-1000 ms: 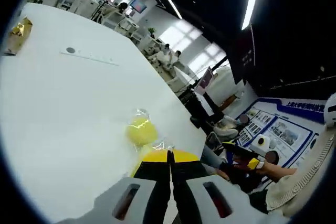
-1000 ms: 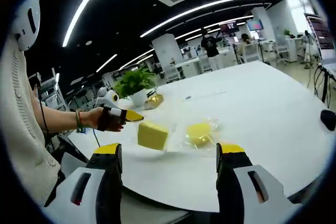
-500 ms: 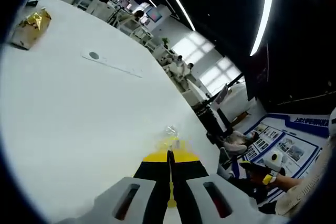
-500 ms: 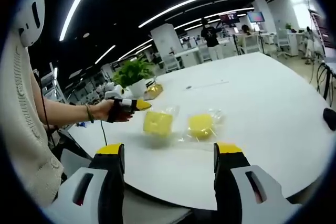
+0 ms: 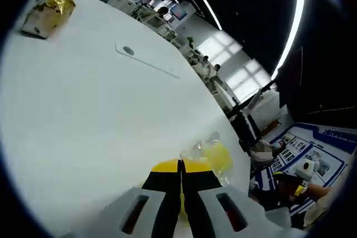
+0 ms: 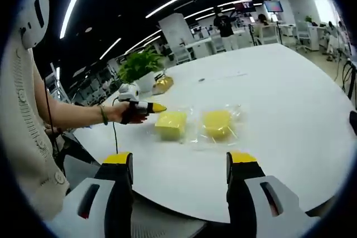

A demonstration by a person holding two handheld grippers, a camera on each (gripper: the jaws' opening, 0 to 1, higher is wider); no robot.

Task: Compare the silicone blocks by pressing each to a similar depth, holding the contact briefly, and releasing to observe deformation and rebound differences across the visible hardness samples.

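Table: your white table carries everything; all places below are read against it.
Left-hand block: the squarer yellow silicone block lies flat in clear wrap near the table's near edge; in the right gripper view its long axis runs across the picture, one short end towards your left gripper.
Right-hand block: the rounder yellow block lies just beside the first, also in clear wrap, apart from it; it has no clear long axis. In the left gripper view one wrapped yellow block sits near the table's edge, just past your jaw tips; which of the two it is, you cannot tell.
Left gripper: your left gripper has its jaws pressed together with nothing between them; in the right gripper view its yellow tip points at the squarer block, close to it, contact unclear.
Right gripper: your right gripper has its jaws spread wide, holding nothing, short of the table's near edge.
Plant: a potted plant stands at the table's far left.
Gold packet: a gold-wrapped packet lies beside the plant.
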